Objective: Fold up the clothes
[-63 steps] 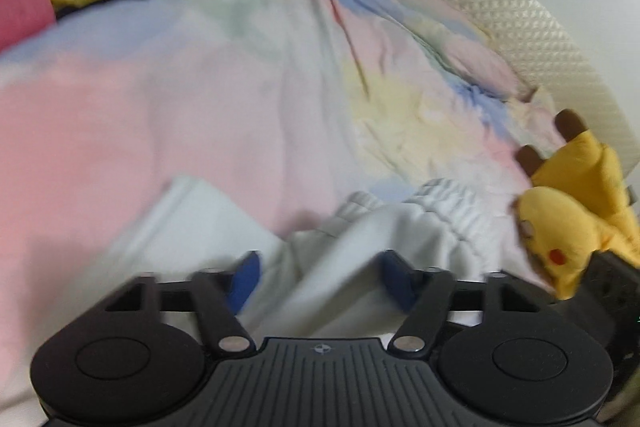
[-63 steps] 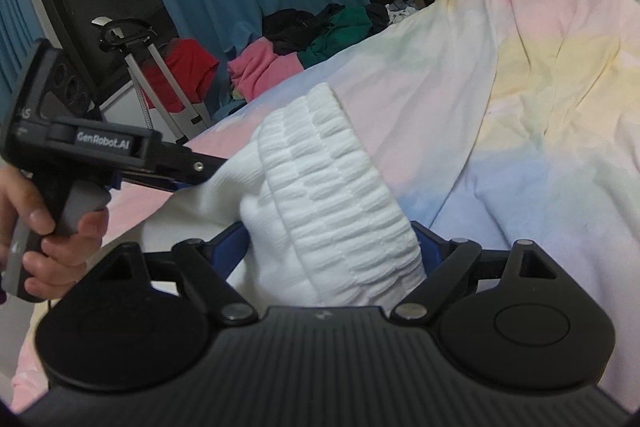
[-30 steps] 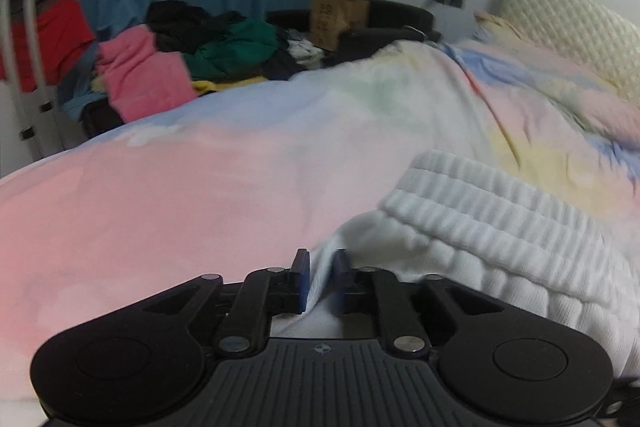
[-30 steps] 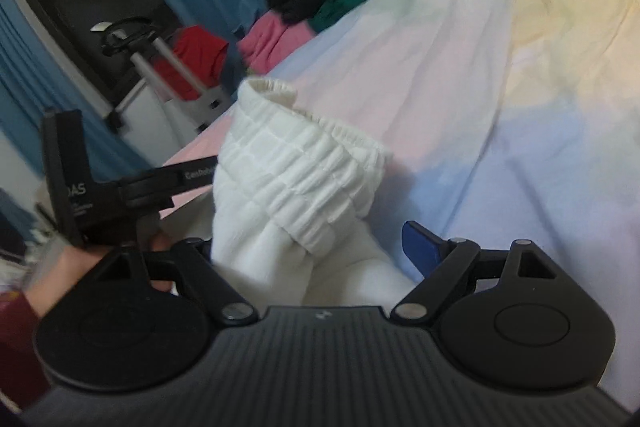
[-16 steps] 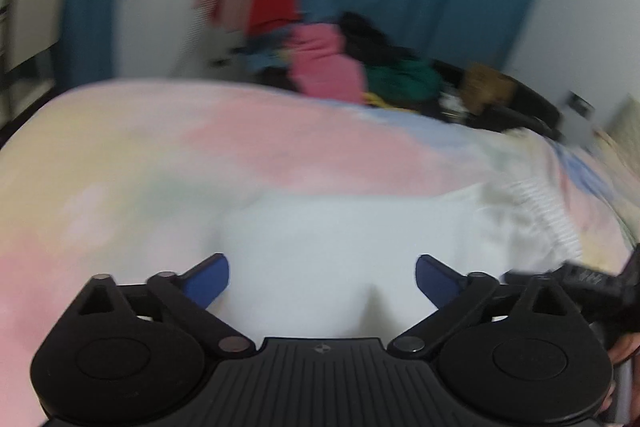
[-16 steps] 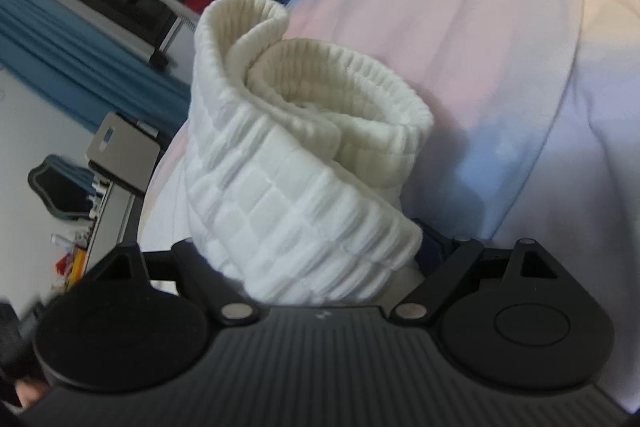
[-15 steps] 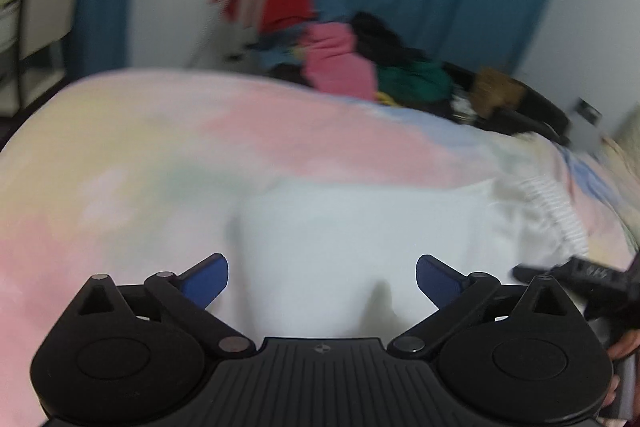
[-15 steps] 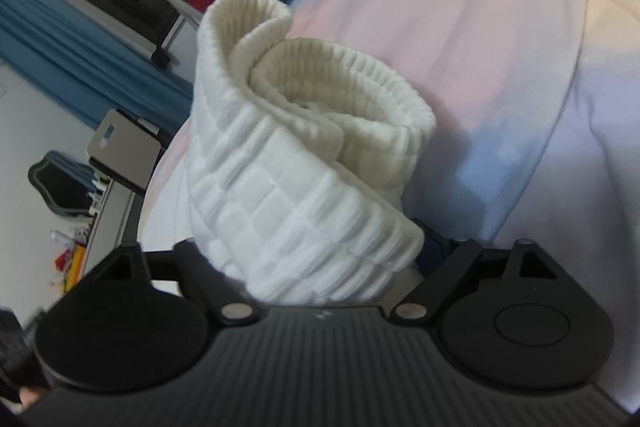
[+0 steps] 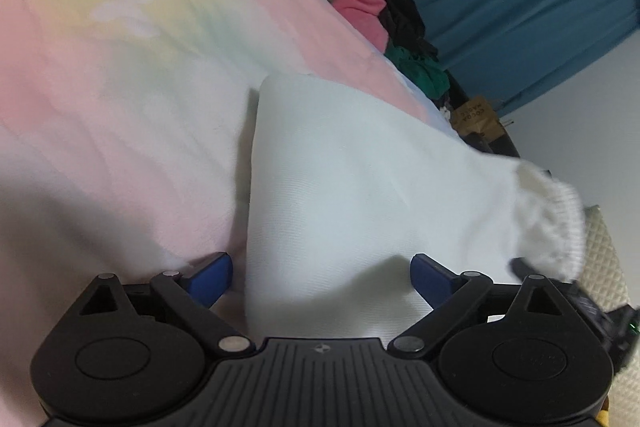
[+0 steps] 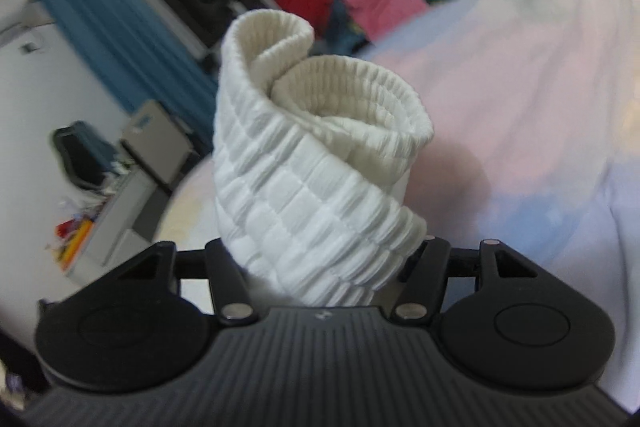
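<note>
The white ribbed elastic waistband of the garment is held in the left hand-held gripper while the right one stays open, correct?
Sides are swapped. The right hand-held gripper clamps the white ribbed elastic waistband, as the right wrist view shows; the left hand-held gripper is open.

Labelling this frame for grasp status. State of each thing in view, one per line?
left gripper: jaws open, white fabric between them, not clamped.
right gripper: jaws shut on the ribbed waistband.
white garment: part lying on the bed, one end lifted.
ribbed waistband: bunched, curled, standing up from the jaws.
bedspread: spread flat, lightly wrinkled.
</note>
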Demonstrator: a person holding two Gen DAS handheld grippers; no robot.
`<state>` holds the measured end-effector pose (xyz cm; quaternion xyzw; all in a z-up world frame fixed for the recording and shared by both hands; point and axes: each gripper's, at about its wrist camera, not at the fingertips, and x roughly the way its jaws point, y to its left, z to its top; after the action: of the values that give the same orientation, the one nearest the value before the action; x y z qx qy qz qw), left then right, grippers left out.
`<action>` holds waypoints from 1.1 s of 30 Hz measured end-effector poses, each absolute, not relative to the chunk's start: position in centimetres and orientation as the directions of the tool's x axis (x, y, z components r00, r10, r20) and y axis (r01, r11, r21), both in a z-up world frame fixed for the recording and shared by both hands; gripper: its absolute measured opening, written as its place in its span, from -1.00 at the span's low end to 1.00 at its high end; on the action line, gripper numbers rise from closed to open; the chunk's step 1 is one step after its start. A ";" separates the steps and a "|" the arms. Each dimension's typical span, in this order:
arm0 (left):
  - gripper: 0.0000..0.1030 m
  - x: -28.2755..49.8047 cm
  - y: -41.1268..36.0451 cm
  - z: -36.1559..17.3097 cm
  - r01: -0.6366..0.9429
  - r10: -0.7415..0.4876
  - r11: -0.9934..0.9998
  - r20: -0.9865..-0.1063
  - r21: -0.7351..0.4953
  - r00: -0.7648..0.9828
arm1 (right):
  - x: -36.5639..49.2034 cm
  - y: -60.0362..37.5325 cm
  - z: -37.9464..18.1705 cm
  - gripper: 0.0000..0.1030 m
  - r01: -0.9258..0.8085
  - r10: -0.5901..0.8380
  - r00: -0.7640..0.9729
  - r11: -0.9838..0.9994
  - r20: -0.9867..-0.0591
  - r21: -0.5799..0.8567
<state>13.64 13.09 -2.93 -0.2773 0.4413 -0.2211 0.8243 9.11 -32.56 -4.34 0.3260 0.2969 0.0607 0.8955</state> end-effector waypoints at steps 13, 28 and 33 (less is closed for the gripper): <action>-0.45 11.6 12.9 -0.6 0.239 -0.615 0.764 -0.563 -0.600 0.553 | 8.1 -30.6 -1.9 -0.22 0.157 0.167 0.842 0.834 -0.514 0.529; -0.49 11.7 -6.7 14.5 0.482 -0.726 0.679 -0.409 -0.553 0.553 | 1.5 -46.8 8.6 -0.31 0.224 0.032 0.936 0.715 -0.351 0.663; -0.48 16.9 -19.5 15.6 0.554 -0.757 0.652 -0.412 -0.517 0.507 | 2.5 -56.2 11.1 -0.31 0.346 -0.107 0.921 0.664 -0.374 0.663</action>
<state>16.86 -19.54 15.64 -0.1616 0.3146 -0.3844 0.8527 2.46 -56.17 11.11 0.3902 0.1536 -0.1259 0.8991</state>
